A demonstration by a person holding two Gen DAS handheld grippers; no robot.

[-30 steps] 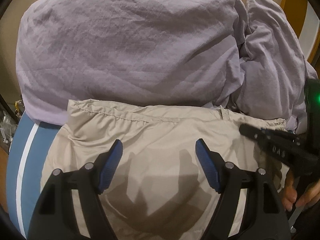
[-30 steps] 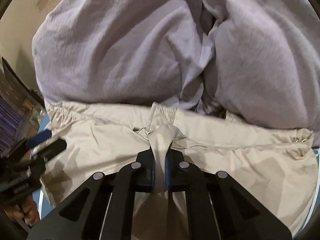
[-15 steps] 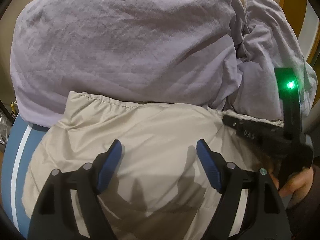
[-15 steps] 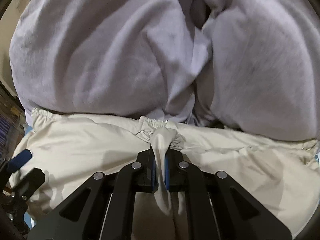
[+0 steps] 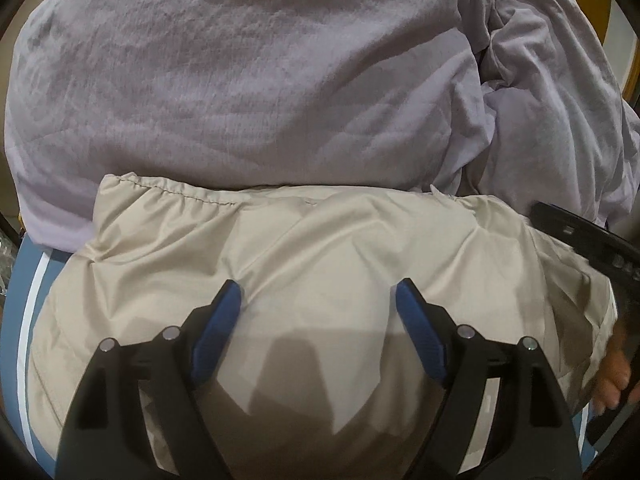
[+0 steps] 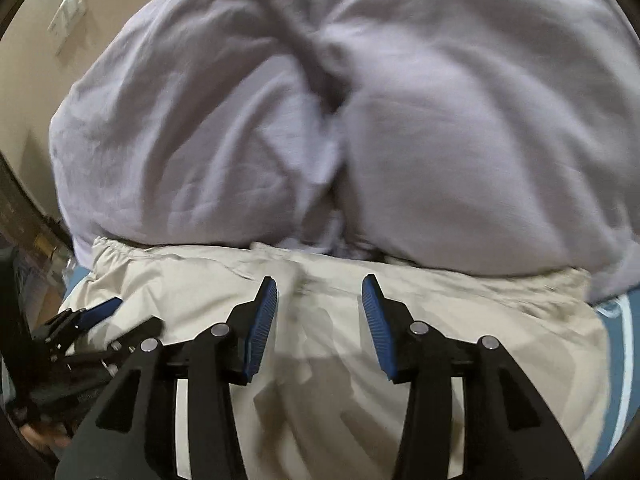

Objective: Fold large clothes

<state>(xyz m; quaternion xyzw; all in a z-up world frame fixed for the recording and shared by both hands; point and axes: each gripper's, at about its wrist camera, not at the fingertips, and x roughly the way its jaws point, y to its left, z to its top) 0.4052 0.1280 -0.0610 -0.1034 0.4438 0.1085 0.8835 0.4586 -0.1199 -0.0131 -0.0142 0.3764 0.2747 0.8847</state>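
Note:
A beige garment (image 5: 320,248) with a gathered elastic edge lies flat on a blue sheet with a white stripe; the right wrist view shows the same beige garment (image 6: 320,320). My left gripper (image 5: 318,300) hovers over its middle, jaws wide and widening, nothing between the blue pads. My right gripper (image 6: 319,294) stands above the gathered edge, its jaws opening, the cloth lying loose below them. The right gripper's black body (image 5: 592,244) shows at the right edge of the left wrist view; the left gripper (image 6: 80,328) shows at the lower left of the right wrist view.
A bulky lilac duvet (image 5: 260,80) is heaped just behind the garment, seen again as the lilac duvet (image 6: 360,120) in the right wrist view. The blue sheet (image 5: 20,320) shows at the left. A hand (image 5: 612,376) holds the right gripper. A wall switch (image 6: 68,20) is at the upper left.
The right gripper let go of the pinched fold of beige cloth and its jaws came apart; the fold dropped flat. The left gripper sank slightly toward the garment.

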